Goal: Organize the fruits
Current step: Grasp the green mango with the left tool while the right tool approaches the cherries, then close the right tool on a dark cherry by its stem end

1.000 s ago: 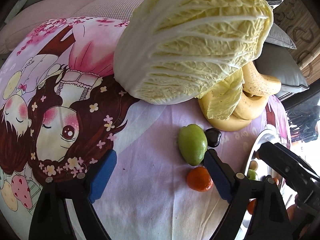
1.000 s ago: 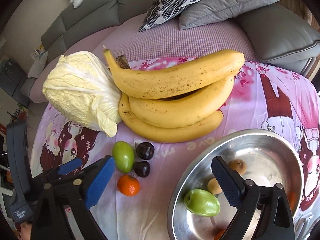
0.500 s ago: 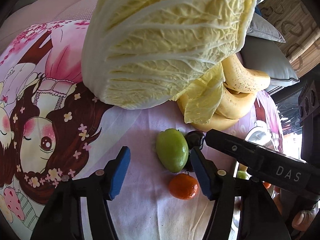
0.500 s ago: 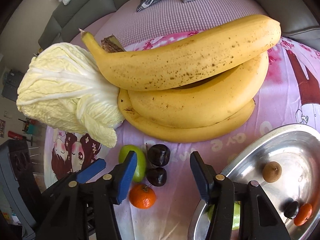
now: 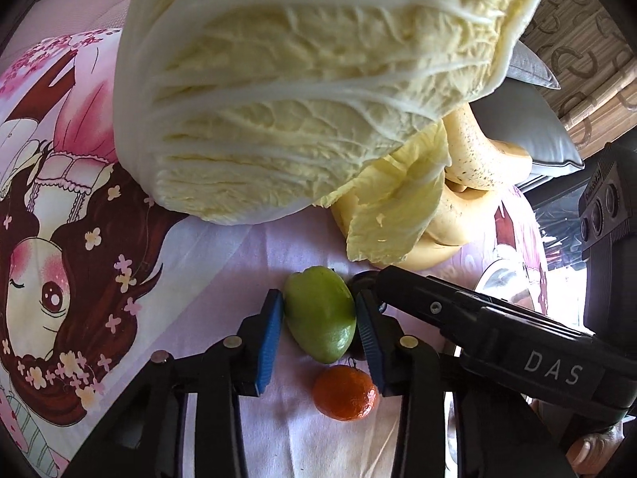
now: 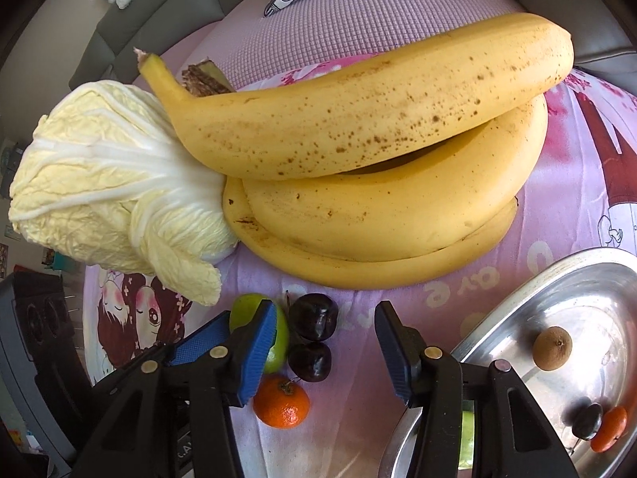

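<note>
Two tongs work close together over the pink printed cloth [image 6: 557, 207] where the loose fruits lie. The left tongs [image 5: 318, 318] have just been closing, and now the blue pads stand on both sides of the green fruit [image 5: 320, 316]; they seem to touch it, so I judge that it is gripped, though it is not yet lifted from the cloth. The right tongs [image 6: 324, 348] have also just been closing, but they are only partly closed: two dark plums [image 6: 312, 334] lie between the pads and are not pressed. I think each hand takes a different fruit so that both can go to the bowl together.

A small orange fruit [image 6: 281, 404] lies nearer, just beside the plums and the green fruit. Farther away, a bunch of bananas [image 6: 378, 183] rests against a napa cabbage [image 6: 99, 199], too large for these grips at the moment.

At the near right stands the steel bowl [image 6: 537, 290], apart from the loose group. In it I see a small brown fruit [image 6: 552, 348], one dark plum [image 6: 587, 420], one orange fruit [image 6: 609, 428] and a green piece partly hidden behind the right tongs. Much of the bowl is free, so the sorting is, by my judgement, about half done.
</note>
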{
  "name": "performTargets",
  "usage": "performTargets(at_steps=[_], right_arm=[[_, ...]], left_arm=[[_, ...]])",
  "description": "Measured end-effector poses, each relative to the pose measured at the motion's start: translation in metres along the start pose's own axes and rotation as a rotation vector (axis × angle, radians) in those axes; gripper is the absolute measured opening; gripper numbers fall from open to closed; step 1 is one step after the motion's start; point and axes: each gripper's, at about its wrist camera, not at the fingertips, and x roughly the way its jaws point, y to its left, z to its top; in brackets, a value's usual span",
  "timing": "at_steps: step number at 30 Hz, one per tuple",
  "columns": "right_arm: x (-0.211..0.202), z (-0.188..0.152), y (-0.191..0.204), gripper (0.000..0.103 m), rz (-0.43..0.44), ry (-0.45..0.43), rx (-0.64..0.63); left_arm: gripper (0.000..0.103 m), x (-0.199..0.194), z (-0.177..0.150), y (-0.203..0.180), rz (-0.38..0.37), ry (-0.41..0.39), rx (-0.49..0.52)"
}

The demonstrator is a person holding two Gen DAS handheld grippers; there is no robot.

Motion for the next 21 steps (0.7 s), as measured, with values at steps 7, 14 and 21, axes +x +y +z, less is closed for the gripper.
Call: performTargets(at_steps=[7, 14, 21], right_arm=[[0.007, 0.000, 0.010, 0.054, 0.005, 0.003, 0.001], [0.013, -0.001, 0.018, 0.054, 0.006, 0.006, 0.004], [0.026, -0.005, 0.023, 0.047, -0.019, 0.025, -0.004]], left_arm=[[0.039, 0.000, -0.001, -0.001, -0.019, 0.005, -0.038], [0.039, -0.009, -0.002, 0.014, 0.029, -0.013, -0.092], [0.039, -0.012, 0.000, 0.027, 0.043, -0.025, -0.150]])
